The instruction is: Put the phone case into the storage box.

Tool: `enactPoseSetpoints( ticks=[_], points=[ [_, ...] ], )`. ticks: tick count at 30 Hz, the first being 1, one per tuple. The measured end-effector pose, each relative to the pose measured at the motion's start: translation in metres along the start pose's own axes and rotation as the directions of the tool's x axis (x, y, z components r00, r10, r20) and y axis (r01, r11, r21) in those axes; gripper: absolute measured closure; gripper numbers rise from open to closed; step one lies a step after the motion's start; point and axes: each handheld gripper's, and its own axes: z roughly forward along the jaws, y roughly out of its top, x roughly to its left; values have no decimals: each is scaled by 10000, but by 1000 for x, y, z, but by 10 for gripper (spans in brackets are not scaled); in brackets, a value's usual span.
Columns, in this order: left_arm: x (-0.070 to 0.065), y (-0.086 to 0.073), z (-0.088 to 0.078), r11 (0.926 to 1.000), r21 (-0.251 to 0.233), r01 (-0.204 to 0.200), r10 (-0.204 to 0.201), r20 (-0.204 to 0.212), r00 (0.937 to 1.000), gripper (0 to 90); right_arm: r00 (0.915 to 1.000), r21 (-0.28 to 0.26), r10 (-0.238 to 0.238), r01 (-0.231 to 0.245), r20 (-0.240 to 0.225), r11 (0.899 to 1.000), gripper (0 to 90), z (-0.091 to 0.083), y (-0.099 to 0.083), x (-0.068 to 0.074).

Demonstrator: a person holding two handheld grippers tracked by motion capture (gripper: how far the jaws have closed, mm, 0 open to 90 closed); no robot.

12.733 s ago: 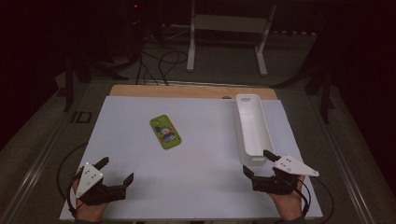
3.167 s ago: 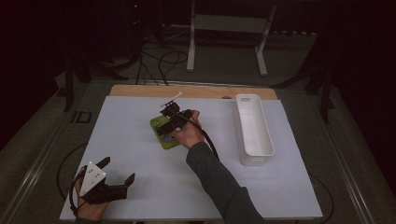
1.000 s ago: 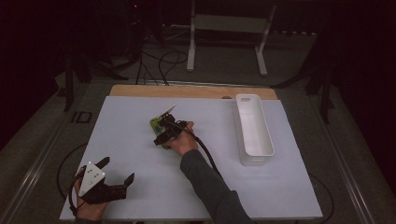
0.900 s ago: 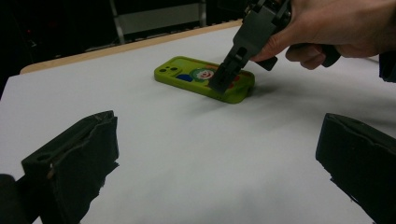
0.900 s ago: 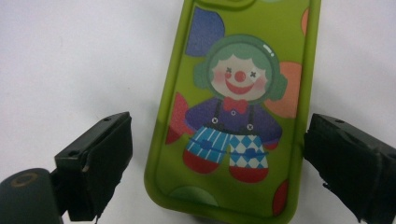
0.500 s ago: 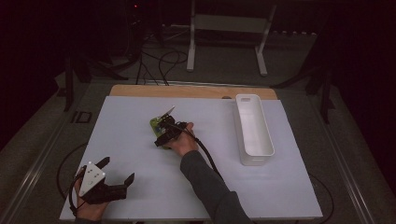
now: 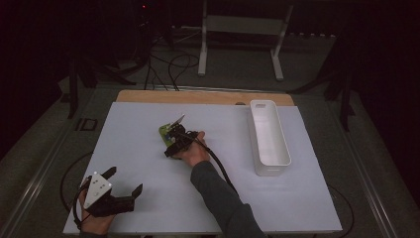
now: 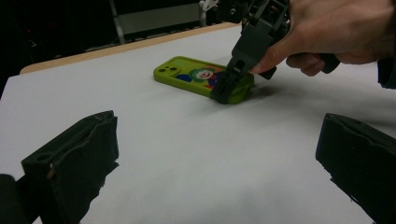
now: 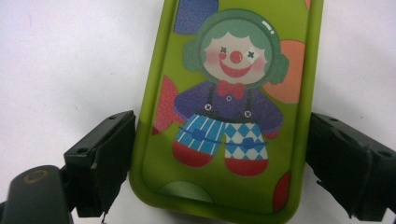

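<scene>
A green phone case [image 7: 165, 132] printed with a clown lies flat on the white table cover, near the middle. My right gripper [image 7: 170, 138] reaches it from the near side and is shut on its lower end. In the right gripper view the two black jaws press the long edges of the phone case [image 9: 224, 116]. The left gripper view shows the phone case [image 8: 196, 77] resting on the sheet, with the right gripper [image 8: 229, 88] tilted down onto its near end. My left gripper [image 7: 125, 179] stands open at the table's front left corner, its jaws wide apart with nothing between them.
A long white tray [image 7: 272, 170] stands lengthwise at the right of the table. A wooden strip [image 7: 198, 96] runs along the far edge. Cables and a white metal stand [image 7: 240, 44] lie on the floor beyond. The right gripper's cable [image 7: 218, 166] trails along the forearm.
My right gripper has come from the front right corner to the phone case and drawn back a little toward me over it. In the last second nothing visibly moved. The left gripper stayed put.
</scene>
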Motion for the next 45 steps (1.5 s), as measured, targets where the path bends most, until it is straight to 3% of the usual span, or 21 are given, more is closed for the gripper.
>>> enactPoseSetpoints(
  ticks=[18,45],
  points=[
    [0,0,0,10000,45,-14,14,-21,10000,0,9999,-72,-114,114,51,9999,152,-2,-2,1],
    [0,-1,2,9999,136,-1,2,-60,10000,0,9997,-854,-182,196,175,9962,156,-21,-2,-1]
  ],
)
